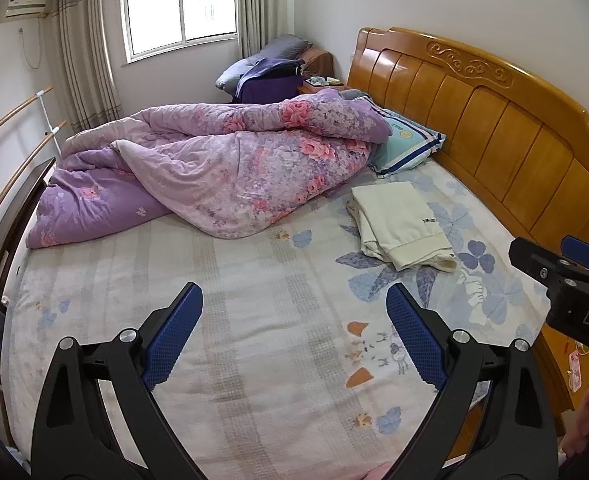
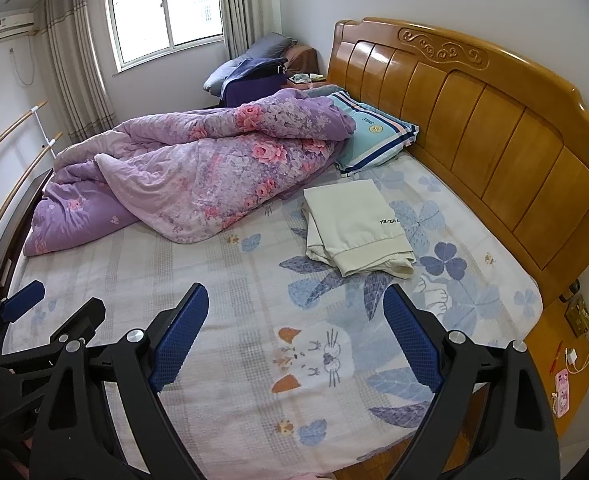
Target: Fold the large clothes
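A cream garment lies folded on the bed sheet, near the wooden headboard. My left gripper hovers open over the sheet, well short of the garment, with nothing between its blue pads. My right gripper is also open and empty, above the cat print on the sheet, the garment ahead of it. The right gripper's black body shows at the right edge of the left wrist view, and the left gripper's body at the lower left of the right wrist view.
A crumpled purple floral quilt fills the far left of the bed. A striped pillow leans by the headboard. A bedside table holds a pink phone and a charger.
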Demonstrator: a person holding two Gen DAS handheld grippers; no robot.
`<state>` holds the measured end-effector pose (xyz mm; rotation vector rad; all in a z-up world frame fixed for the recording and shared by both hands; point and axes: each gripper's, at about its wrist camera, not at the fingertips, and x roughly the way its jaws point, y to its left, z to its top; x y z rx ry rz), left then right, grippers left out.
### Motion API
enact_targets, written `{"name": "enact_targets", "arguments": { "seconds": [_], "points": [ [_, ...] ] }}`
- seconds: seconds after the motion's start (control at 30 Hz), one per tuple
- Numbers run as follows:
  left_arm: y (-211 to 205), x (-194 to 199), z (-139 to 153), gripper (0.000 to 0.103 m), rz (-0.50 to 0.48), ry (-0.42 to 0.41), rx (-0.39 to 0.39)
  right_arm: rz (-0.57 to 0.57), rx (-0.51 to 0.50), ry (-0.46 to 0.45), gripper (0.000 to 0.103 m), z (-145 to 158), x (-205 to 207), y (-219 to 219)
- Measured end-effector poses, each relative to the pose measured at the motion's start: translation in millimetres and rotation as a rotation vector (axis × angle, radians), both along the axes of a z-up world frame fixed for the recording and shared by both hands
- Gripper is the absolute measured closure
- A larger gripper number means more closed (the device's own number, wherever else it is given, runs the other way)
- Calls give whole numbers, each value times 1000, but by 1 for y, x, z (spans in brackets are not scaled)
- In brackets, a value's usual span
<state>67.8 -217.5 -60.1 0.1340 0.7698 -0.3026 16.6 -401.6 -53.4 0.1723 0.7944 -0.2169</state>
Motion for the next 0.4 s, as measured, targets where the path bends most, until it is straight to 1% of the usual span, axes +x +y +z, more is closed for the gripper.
{"name": "enact_targets", "arguments": {
  "seconds": [0.2, 0.4],
  "points": [
    [-5, -4, -3, 10, -12, -4, 25, -10, 8, 3, 17, -1, -2, -1],
    [-6, -5, -3, 10, -14, 2, 19, -14, 10, 4, 17, -1, -3, -1]
  ]
}}
